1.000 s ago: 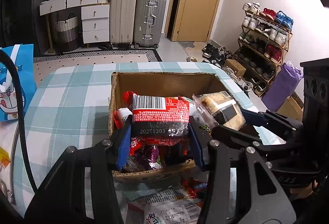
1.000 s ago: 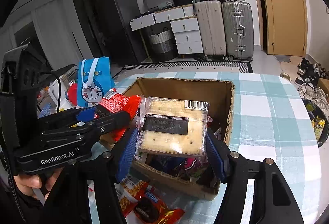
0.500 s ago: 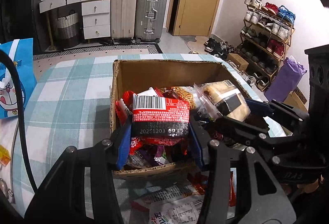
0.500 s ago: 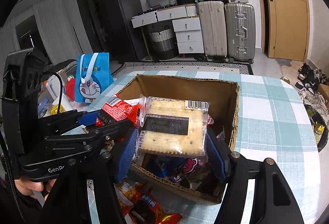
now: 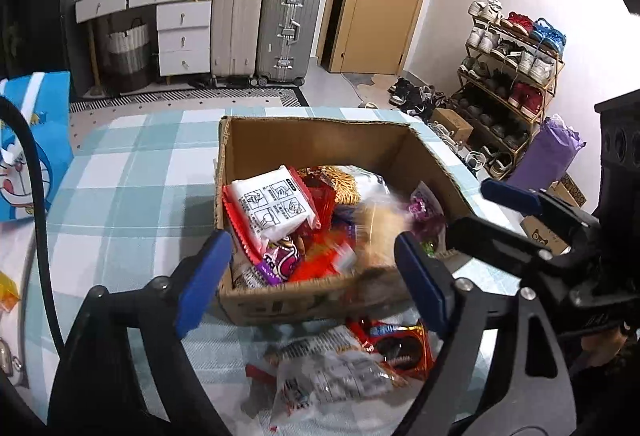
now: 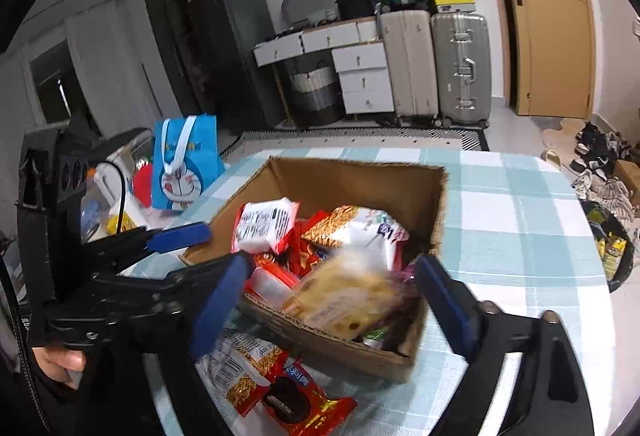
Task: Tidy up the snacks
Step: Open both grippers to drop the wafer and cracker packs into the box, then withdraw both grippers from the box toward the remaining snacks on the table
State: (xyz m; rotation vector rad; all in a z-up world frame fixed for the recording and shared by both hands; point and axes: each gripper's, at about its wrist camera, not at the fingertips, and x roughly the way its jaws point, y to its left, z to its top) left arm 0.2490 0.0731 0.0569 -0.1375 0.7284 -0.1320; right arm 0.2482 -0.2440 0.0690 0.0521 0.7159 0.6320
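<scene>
Cardboard box (image 5: 320, 140) brims with crinkly packets; both tools just opened, holding nothing.

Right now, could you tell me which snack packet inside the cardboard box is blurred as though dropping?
The clear cracker packet at the box's near edge; the white packet and others look sharp.

The box (image 5: 320, 144) is raw brown cardboard, matt, with rough torn edges. Inside it lie glossy plastic snack wrappers; the white noodle packet (image 5: 272, 208) at its left wall shines, and the cracker pack (image 6: 348, 296) at its near edge is clear film. A smooth checked cloth covers the counter (image 5: 132, 172) around the box. The tongs' arms are matt black plastic, with blue rubbery pads (image 5: 204, 280).
</scene>
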